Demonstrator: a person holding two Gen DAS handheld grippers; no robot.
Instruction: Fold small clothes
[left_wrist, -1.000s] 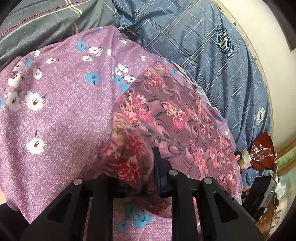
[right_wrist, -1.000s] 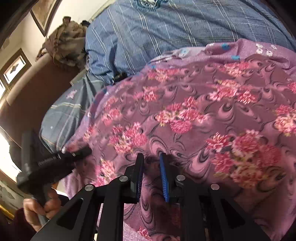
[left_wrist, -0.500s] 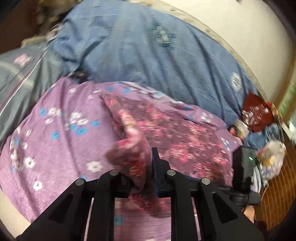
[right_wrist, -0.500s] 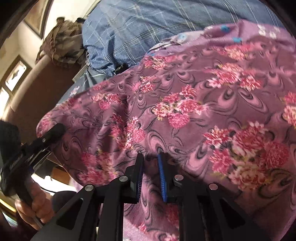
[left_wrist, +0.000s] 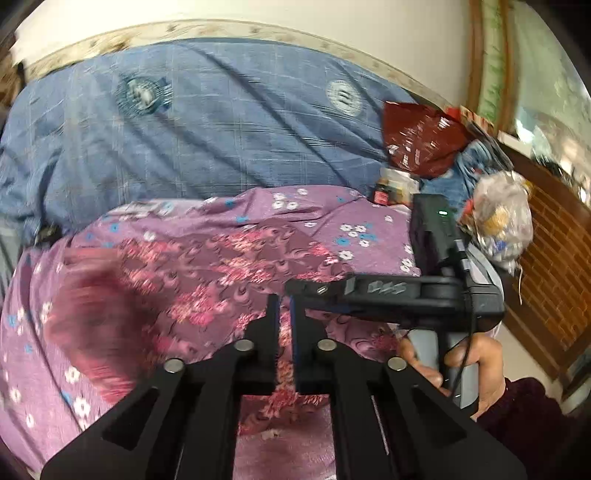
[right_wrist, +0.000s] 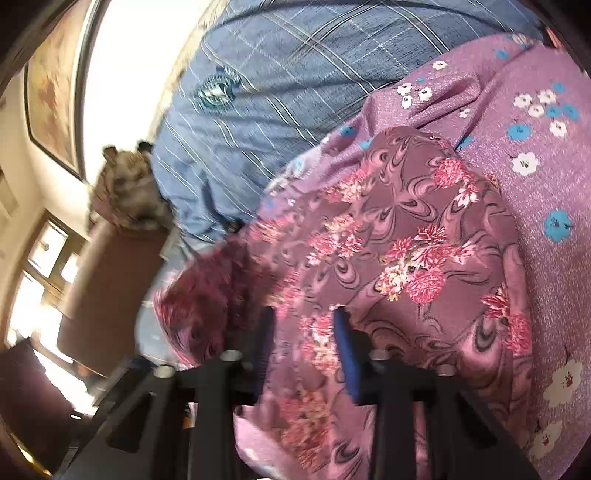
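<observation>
A small maroon garment with pink flowers (left_wrist: 207, 273) lies on a purple sheet with white and blue flowers (left_wrist: 332, 218). My left gripper (left_wrist: 283, 306) is shut on the garment's near edge. My right gripper (right_wrist: 304, 325) has its jaws apart, with the garment's edge (right_wrist: 406, 258) lying between them. The right gripper also shows in the left wrist view (left_wrist: 369, 291), held by a hand just right of my left fingertips. The garment's left part is blurred by motion in both views.
A blue plaid quilt (left_wrist: 207, 122) lies behind the sheet. A red foil bag (left_wrist: 421, 136) and a clear bag of clutter (left_wrist: 498, 221) sit at the bed's right end. A brown headboard (right_wrist: 107, 280) and a bundle of cloth (right_wrist: 125, 195) show left in the right wrist view.
My left gripper has carried its corner of the garment across to beside the right gripper, folding the garment over. My right gripper's jaws have opened wider.
</observation>
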